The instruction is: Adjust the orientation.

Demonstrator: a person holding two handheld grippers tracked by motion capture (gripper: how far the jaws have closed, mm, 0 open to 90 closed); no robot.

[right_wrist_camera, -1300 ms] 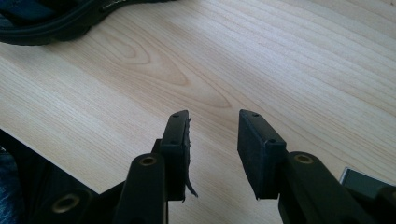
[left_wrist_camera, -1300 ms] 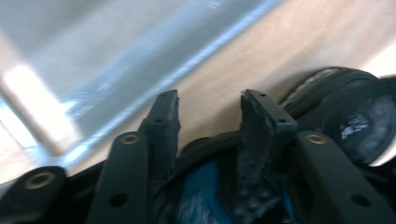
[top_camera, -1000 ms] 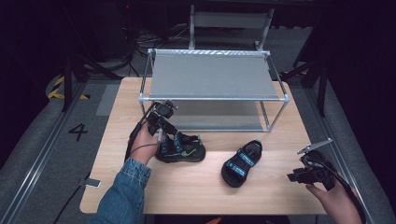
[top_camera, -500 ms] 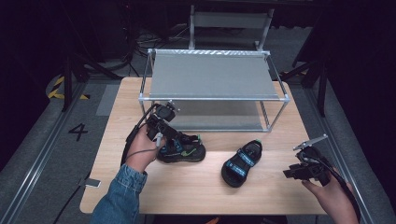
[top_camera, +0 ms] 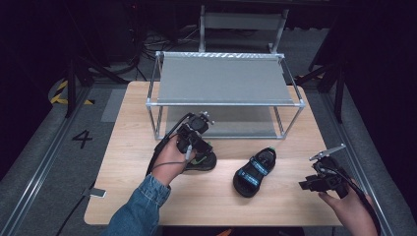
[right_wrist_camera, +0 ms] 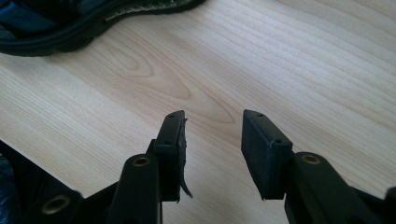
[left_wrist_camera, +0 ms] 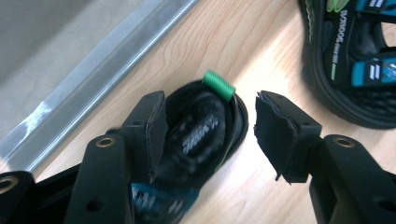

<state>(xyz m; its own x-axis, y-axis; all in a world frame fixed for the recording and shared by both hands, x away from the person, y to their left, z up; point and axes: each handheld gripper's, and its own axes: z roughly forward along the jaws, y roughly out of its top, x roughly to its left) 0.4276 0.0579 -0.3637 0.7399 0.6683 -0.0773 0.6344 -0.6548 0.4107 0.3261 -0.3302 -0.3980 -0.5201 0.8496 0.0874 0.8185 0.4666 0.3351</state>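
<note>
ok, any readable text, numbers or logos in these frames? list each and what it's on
"4": painted on the floor left of the table.
White brand print on the blue-strapped sandal's strap: too blurred to read.
White print on the insole of the green-trimmed sandal between the left gripper's jaws: blurred, unreadable.

Hand-held gripper [right_wrist_camera: 212,140] jaws parted over wooden table [right_wrist_camera: 289,60], sandal [right_wrist_camera: 70,23] beyond

Two sandals [top_camera: 254,170] [top_camera: 200,160] – one rack [top_camera: 223,78] – one table [top_camera: 206,196] – two claws [top_camera: 196,140] [top_camera: 307,184]
</note>
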